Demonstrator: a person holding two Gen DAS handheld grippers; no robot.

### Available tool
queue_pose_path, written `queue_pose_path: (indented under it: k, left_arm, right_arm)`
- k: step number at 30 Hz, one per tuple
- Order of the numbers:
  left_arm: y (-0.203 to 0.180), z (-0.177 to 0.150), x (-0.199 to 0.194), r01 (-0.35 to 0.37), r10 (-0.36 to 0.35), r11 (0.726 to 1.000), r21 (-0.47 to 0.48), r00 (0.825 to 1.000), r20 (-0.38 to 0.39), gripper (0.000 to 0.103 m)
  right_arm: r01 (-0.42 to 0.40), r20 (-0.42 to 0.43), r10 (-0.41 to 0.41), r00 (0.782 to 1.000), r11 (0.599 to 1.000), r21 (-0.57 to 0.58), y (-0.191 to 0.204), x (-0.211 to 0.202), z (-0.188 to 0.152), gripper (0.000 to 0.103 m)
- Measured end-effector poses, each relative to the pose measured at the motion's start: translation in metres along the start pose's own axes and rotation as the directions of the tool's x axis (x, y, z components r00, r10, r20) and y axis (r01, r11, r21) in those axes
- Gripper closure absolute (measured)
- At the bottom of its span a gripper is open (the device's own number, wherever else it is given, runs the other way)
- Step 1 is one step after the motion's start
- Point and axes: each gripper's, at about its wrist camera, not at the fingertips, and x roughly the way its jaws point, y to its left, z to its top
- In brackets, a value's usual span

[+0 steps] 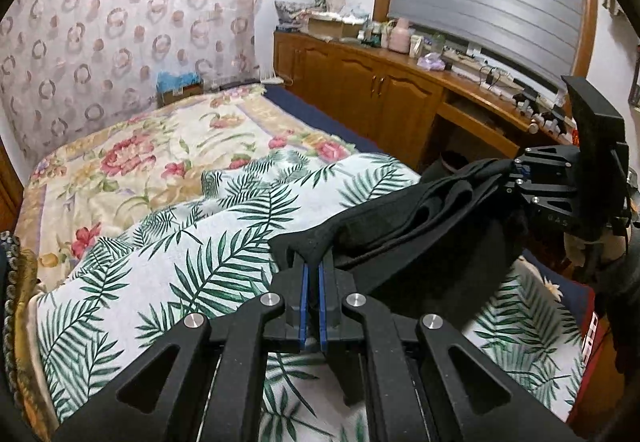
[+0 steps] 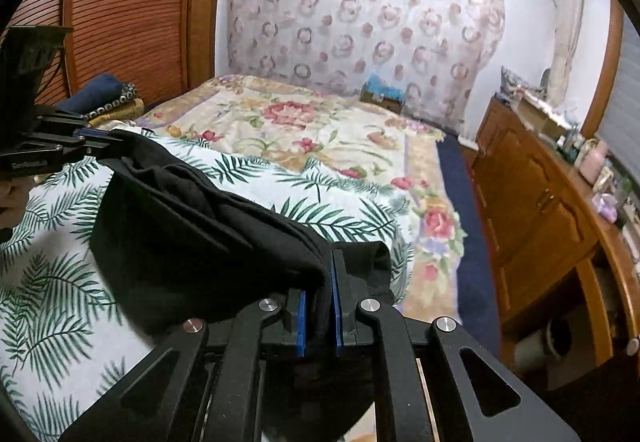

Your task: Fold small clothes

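Observation:
A small black garment [image 1: 416, 218] hangs stretched between my two grippers above a palm-leaf cloth [image 1: 168, 266] on the bed. My left gripper [image 1: 313, 266] is shut on one end of it, the fabric pinched between the blue pads. My right gripper [image 2: 318, 282] is shut on the other end, with a thick fold bunched between its pads. The right wrist view shows the black garment [image 2: 192, 226] sagging in folds toward the left gripper [image 2: 102, 138] at the far left. In the left wrist view the right gripper [image 1: 516, 172] holds the cloth at the right edge.
A floral bedspread [image 1: 132, 158] covers the bed behind the palm-leaf cloth [image 2: 52, 282]. Wooden cabinets [image 1: 360, 90] with a cluttered top run along the right side. Folded fabrics [image 2: 108, 102] lie by the louvred wardrobe door [image 2: 120, 2]. A patterned curtain [image 2: 360, 14] hangs behind the bed.

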Motion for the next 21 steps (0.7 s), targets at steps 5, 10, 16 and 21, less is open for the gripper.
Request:
queue_pose_path:
  k: [5, 10, 16, 21]
  left_arm:
    - [0.007, 0.002, 0.023, 0.015, -0.016, 1.000, -0.013, 0.999, -0.046, 0.098]
    - [0.012, 0.005, 0.030, 0.040, -0.042, 0.999, -0.025, 0.997, -0.060, 0.098]
    - [0.013, 0.009, 0.027, 0.025, -0.025, 1.000, 0.000, 0.999, -0.021, 0.068]
    - [0.023, 0.006, 0.029, 0.040, -0.040, 0.999, -0.013, 0.999, -0.010, 0.058]
  right_arm:
    - [-0.038, -0.028, 0.039, 0.999, 0.998, 0.058, -0.021, 0.009, 0.007, 0.093]
    - [-0.063, -0.031, 0.066, 0.997, 0.995, 0.083, -0.031, 0.013, 0.019, 0.093]
    - [-0.065, -0.036, 0.069, 0.997, 0.993, 0.101, -0.036, 0.028, 0.022, 0.091]
    - [-0.061, -0.042, 0.068, 0.997, 0.987, 0.149, -0.042, 0.035, 0.030, 0.079]
